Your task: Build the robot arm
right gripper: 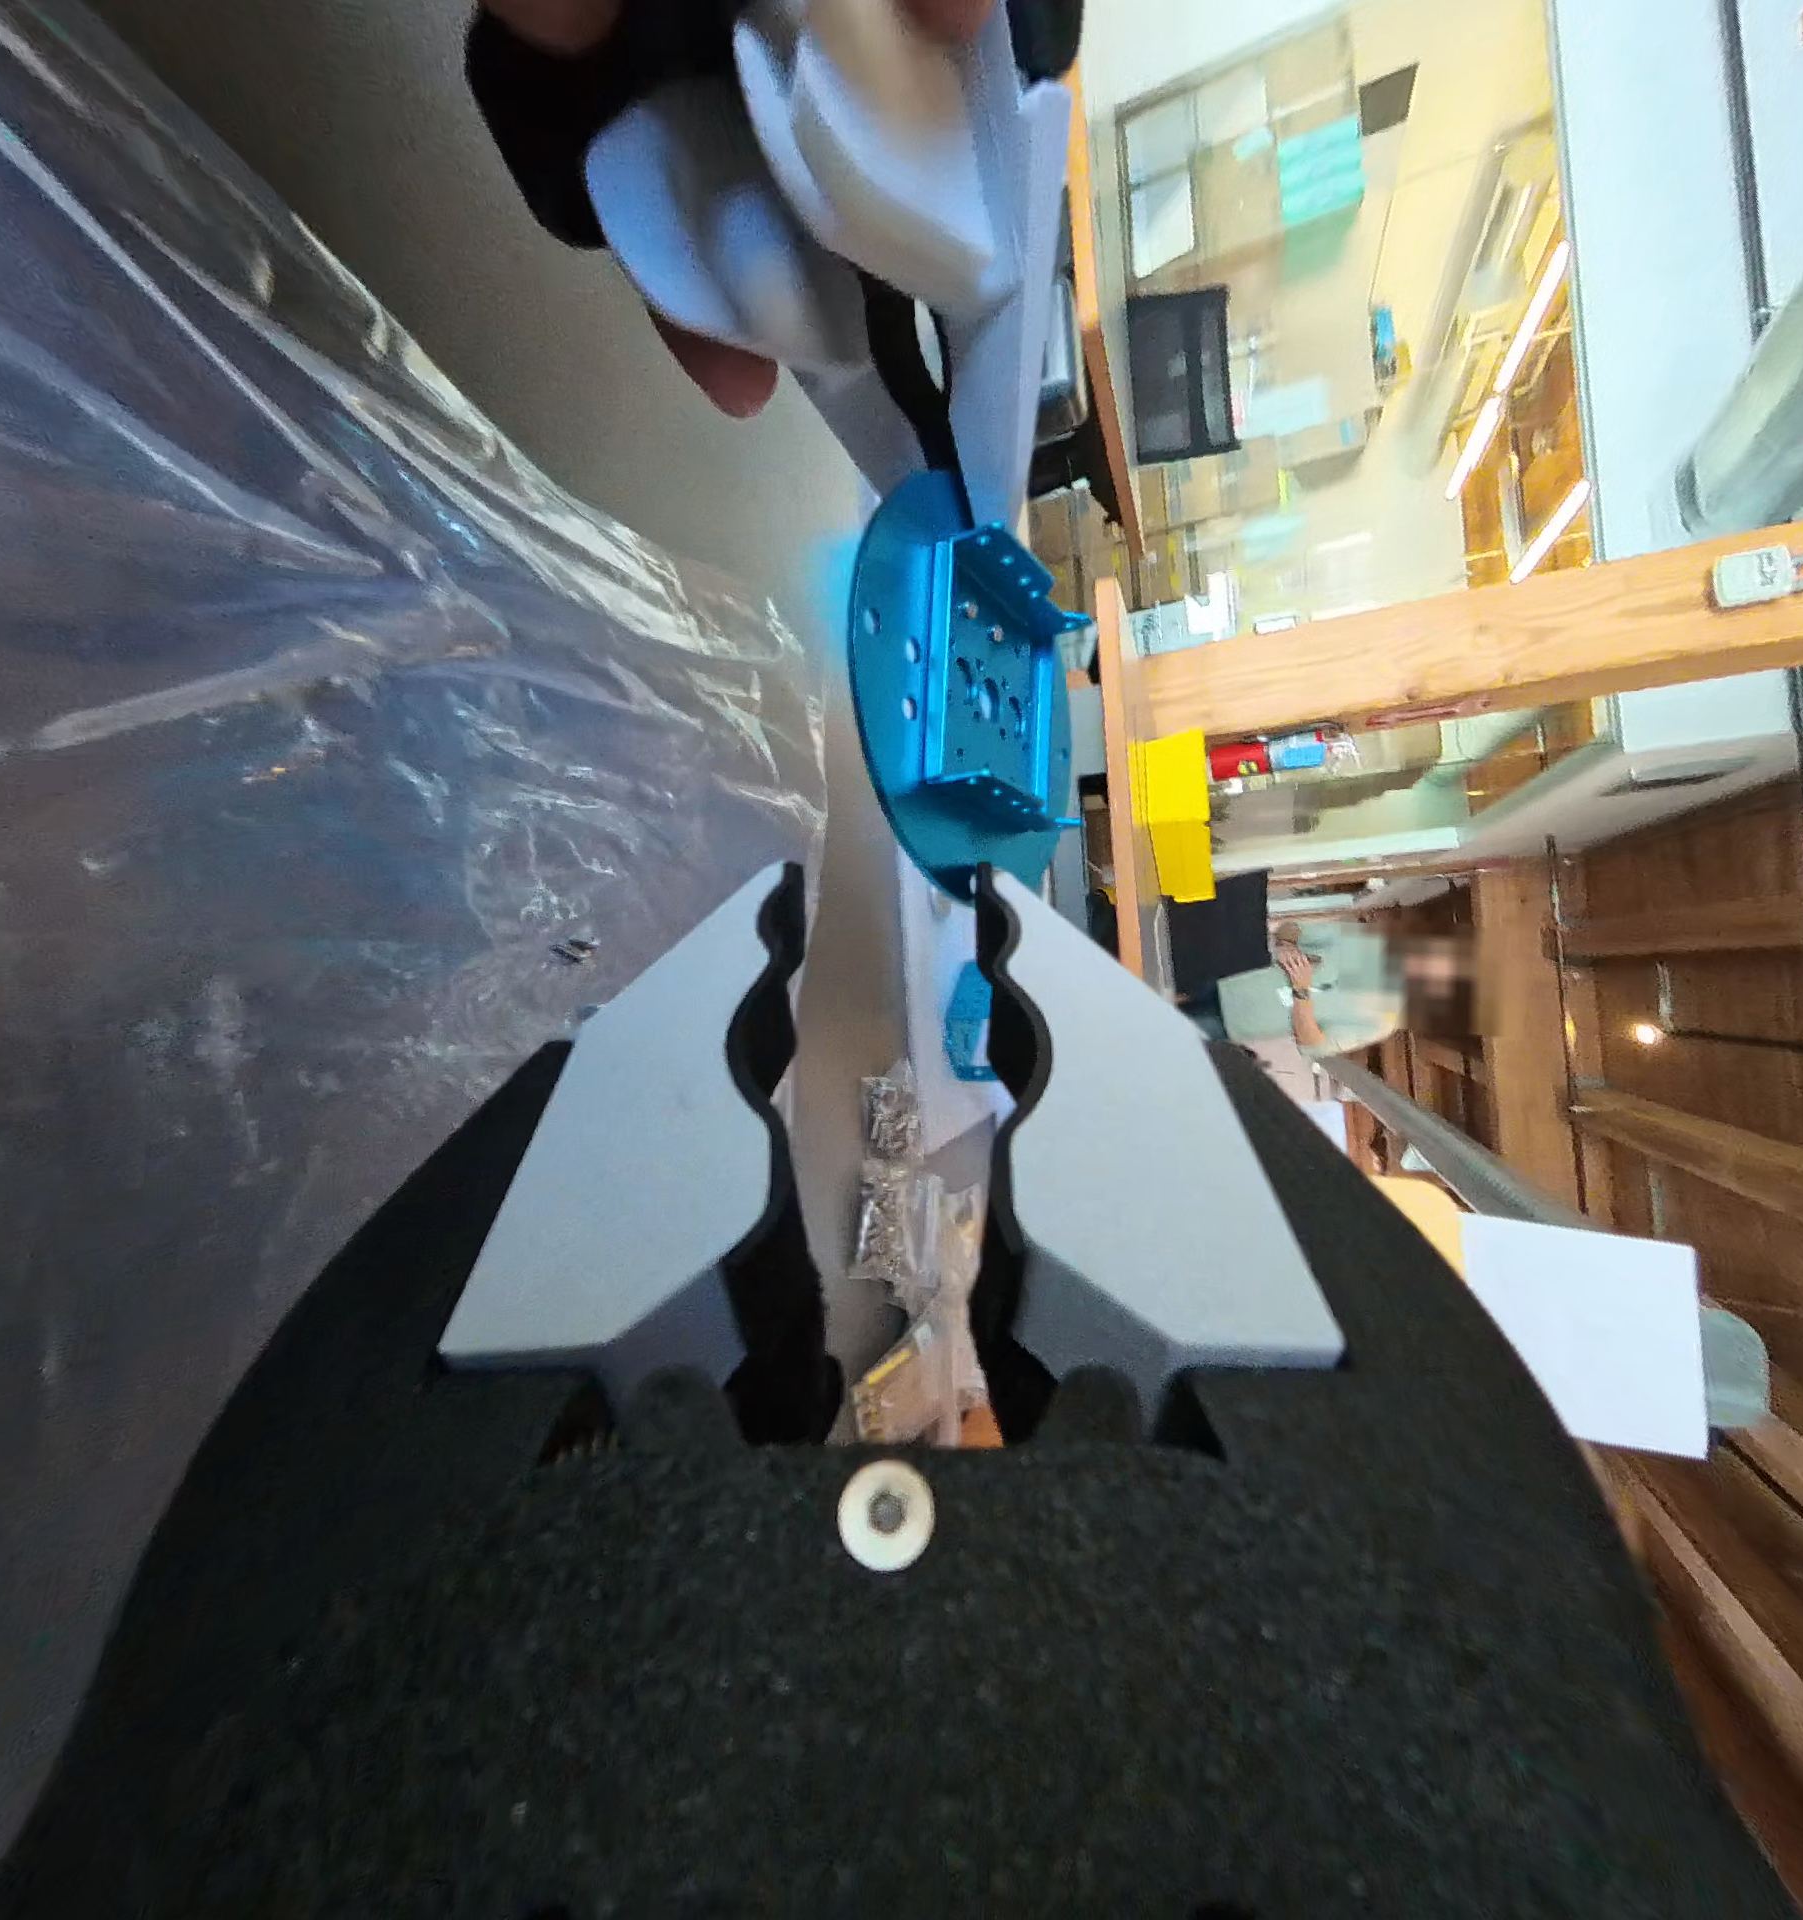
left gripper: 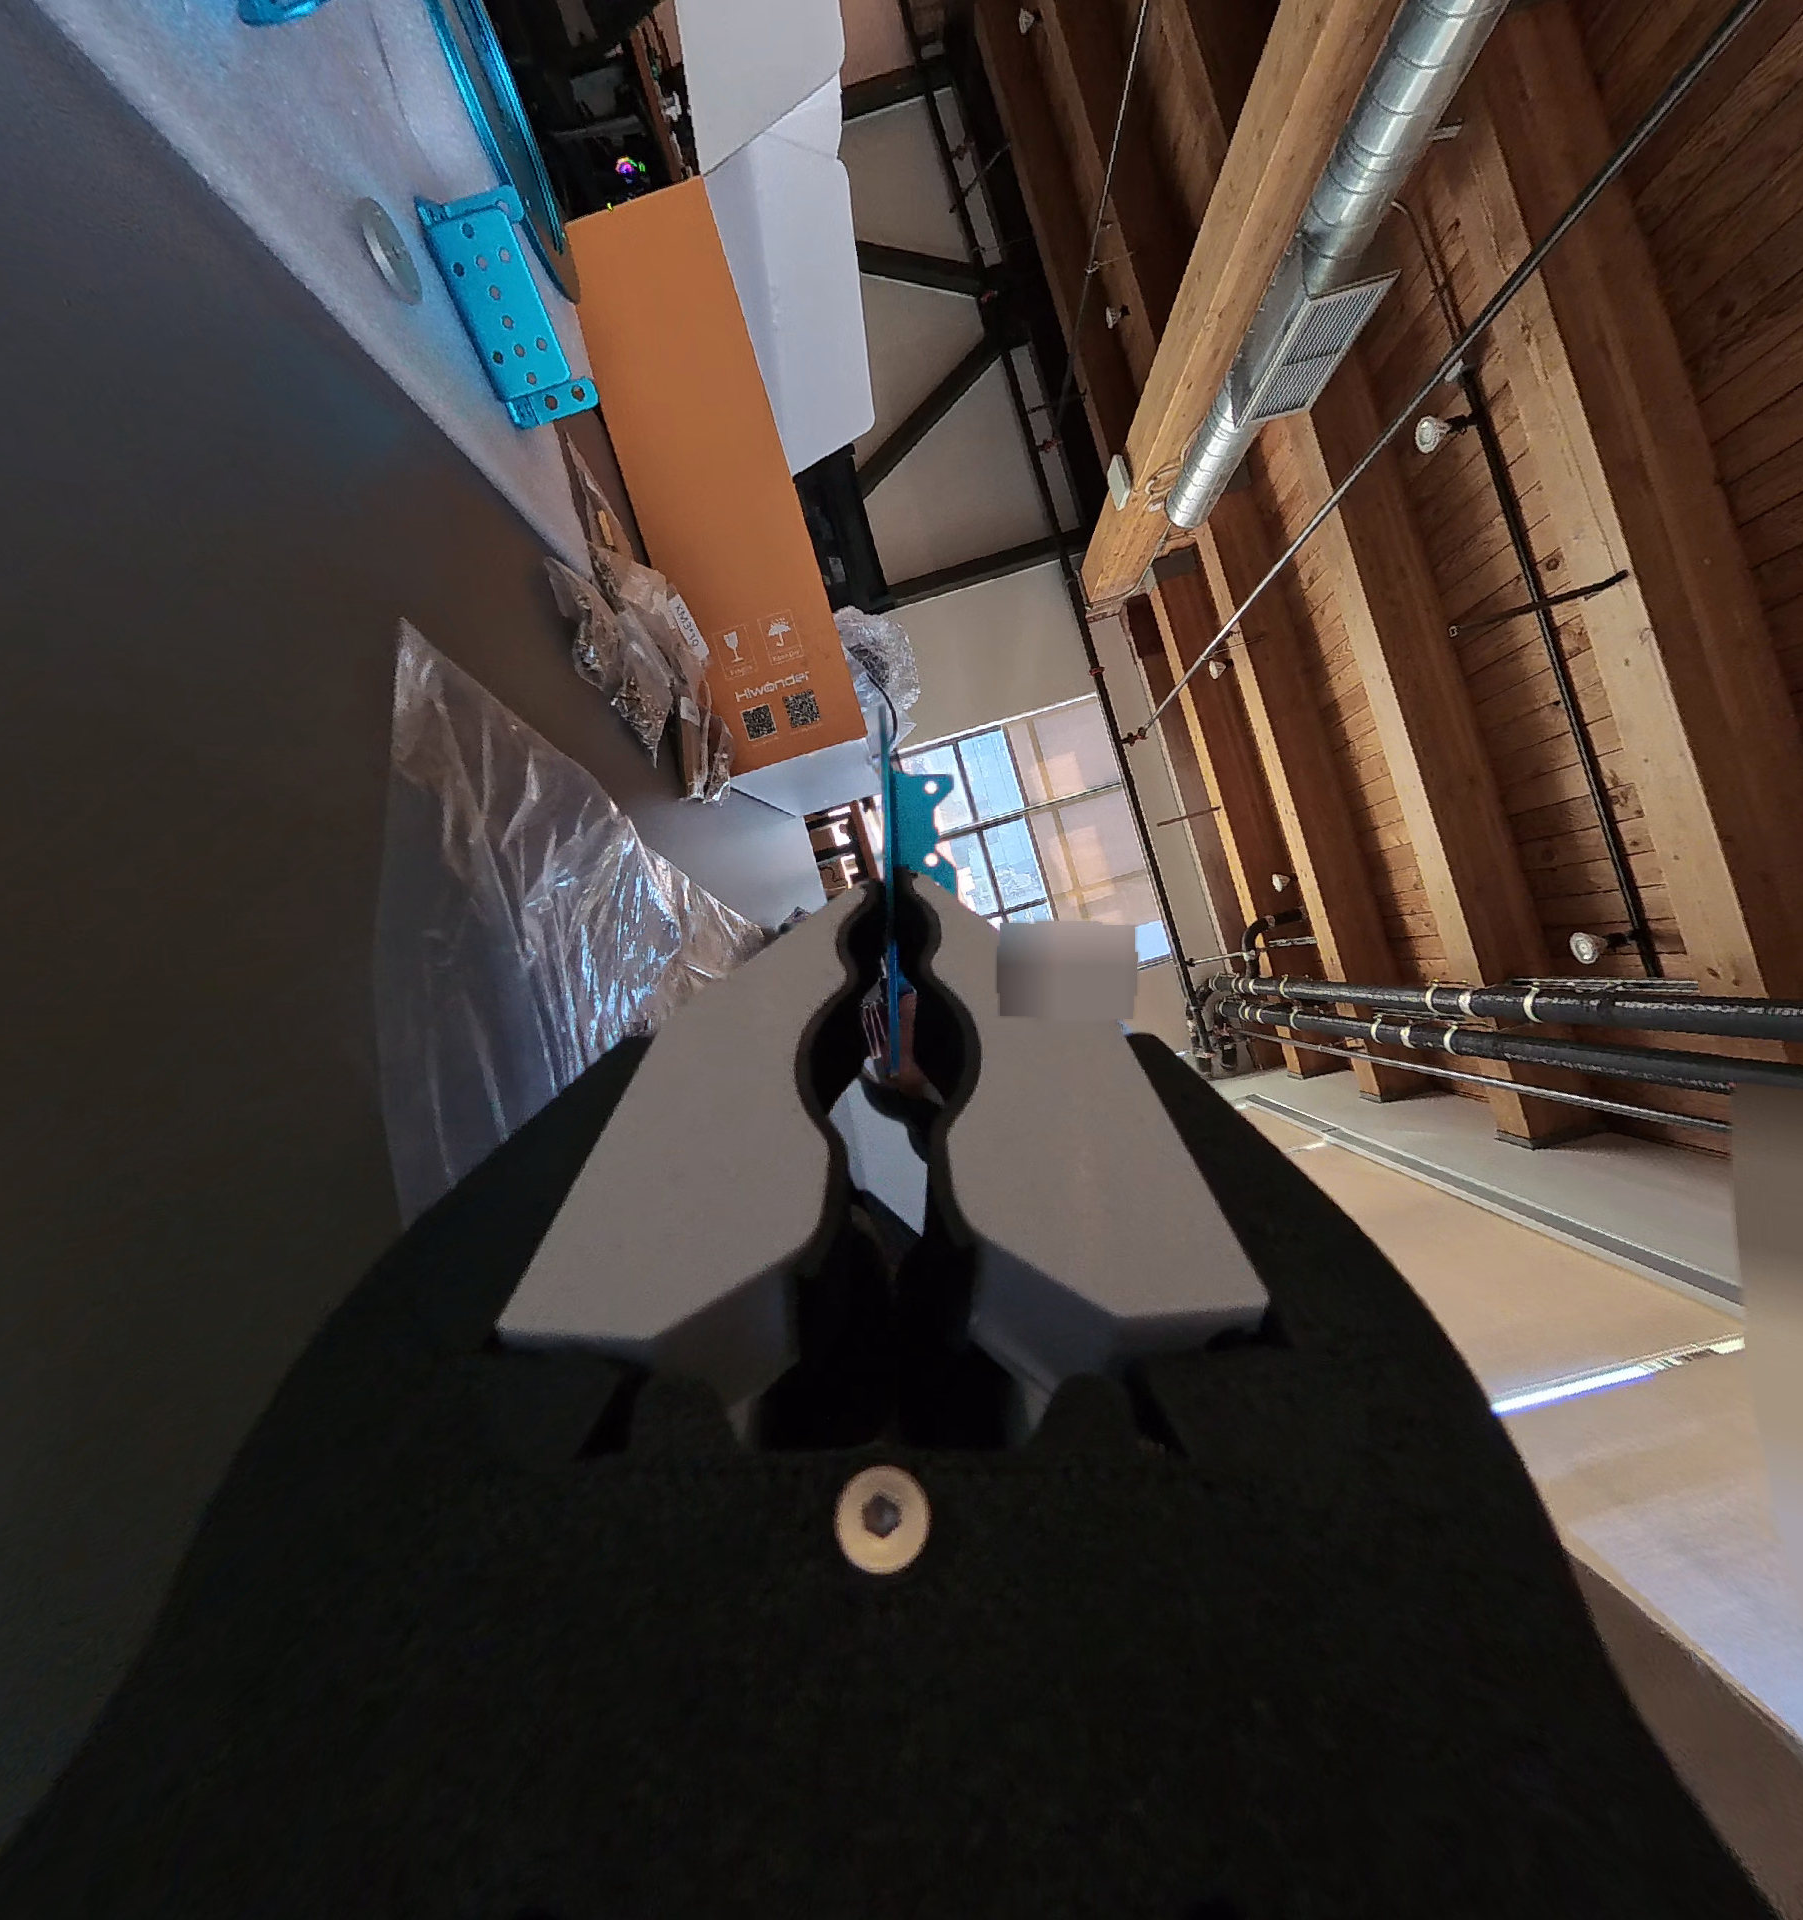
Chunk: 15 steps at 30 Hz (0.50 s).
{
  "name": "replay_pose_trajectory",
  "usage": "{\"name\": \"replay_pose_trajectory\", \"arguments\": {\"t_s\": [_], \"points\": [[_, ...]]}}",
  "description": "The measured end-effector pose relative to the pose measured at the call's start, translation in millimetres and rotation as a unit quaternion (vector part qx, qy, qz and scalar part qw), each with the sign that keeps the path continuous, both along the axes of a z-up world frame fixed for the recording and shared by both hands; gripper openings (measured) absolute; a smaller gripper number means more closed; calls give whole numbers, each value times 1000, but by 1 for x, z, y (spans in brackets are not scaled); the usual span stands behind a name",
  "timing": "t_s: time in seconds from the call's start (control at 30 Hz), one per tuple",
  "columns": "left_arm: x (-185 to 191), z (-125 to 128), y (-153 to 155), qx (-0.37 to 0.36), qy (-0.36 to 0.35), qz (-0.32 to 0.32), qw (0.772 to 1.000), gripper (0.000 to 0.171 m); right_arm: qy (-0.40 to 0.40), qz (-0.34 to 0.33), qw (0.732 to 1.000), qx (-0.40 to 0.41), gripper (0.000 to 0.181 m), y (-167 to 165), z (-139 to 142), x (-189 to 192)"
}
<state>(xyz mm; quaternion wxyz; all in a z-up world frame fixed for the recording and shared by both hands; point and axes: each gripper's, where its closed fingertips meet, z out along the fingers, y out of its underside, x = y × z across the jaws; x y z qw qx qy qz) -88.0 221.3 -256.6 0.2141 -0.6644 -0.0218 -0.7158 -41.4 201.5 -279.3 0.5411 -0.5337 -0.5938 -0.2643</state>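
My left gripper (left gripper: 892, 896) is shut on the edge of a thin blue metal plate (left gripper: 916, 821), seen edge-on and held up in the air. In the right wrist view this is a round blue plate (right gripper: 892, 665) with a perforated blue bracket (right gripper: 990, 691) mounted on it. The left gripper's pale fingers (right gripper: 1006, 343) pinch its upper rim, and a hand holds that gripper. My right gripper (right gripper: 886, 883) is open and empty. Its fingertips are just short of the plate's lower rim, not touching it.
A loose blue U-bracket (left gripper: 507, 312) and a silver washer (left gripper: 390, 249) lie on white foam. An orange box (left gripper: 699, 468), small bags of screws (left gripper: 627, 665) (right gripper: 886, 1195) and a crumpled clear plastic bag (left gripper: 523, 914) (right gripper: 305, 623) lie on the grey table. A person sits far off (right gripper: 1292, 997). Tip to tip, the grippers are about 6 centimetres apart.
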Motion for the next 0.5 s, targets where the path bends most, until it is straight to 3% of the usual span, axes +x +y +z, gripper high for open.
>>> {"name": "replay_pose_trajectory", "arguments": {"t_s": [0.07,0.13,0.27,0.37,0.5], "points": [[0,0,1,-5,-5,-5,1000,0,-4,-2,1000,17,27,2,5,-1],[1,0,0,-10,-9,-17,1000,0,-4,-12,999,50,10,6,14,1],[3,2,-2,-13,-14,-26,999,0,-25,-15,994,107,4,10,20,5],[7,12,-9,19,-22,-54,998,3,-25,-10,989,144,0,13,29,9],[12,26,-17,107,-4,-59,992,5,8,4,991,135,0,11,38,13]]}}
